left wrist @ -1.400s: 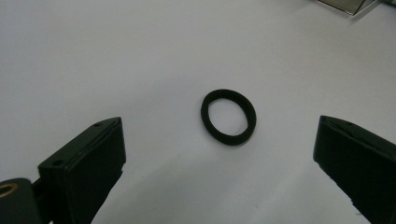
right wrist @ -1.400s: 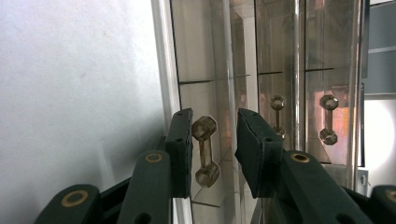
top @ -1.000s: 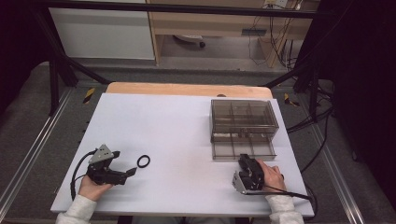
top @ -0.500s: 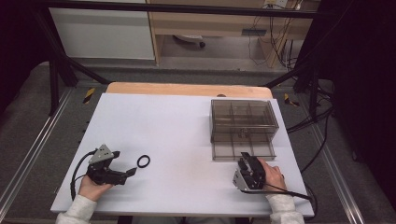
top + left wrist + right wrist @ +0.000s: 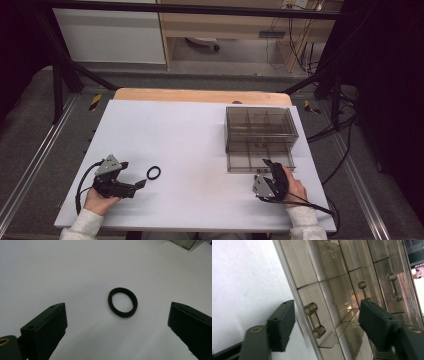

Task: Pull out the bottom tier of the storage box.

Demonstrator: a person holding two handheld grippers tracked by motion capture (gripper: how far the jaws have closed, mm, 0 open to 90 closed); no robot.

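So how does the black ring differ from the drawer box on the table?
The black ring is small, opaque and lies flat by the left gripper; the drawer box is large, see-through smoky plastic and stands upright. The ring is round and single; the box is rectangular, with its bottom drawer pulled out near the right gripper. Both rest on the white table.

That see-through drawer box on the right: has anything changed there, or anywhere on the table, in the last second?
The right gripper has just been opening its jaws around the pulled-out drawer's handle, letting go; its pads stand clear of it. The drawer box, the black ring and the open left gripper stayed put.
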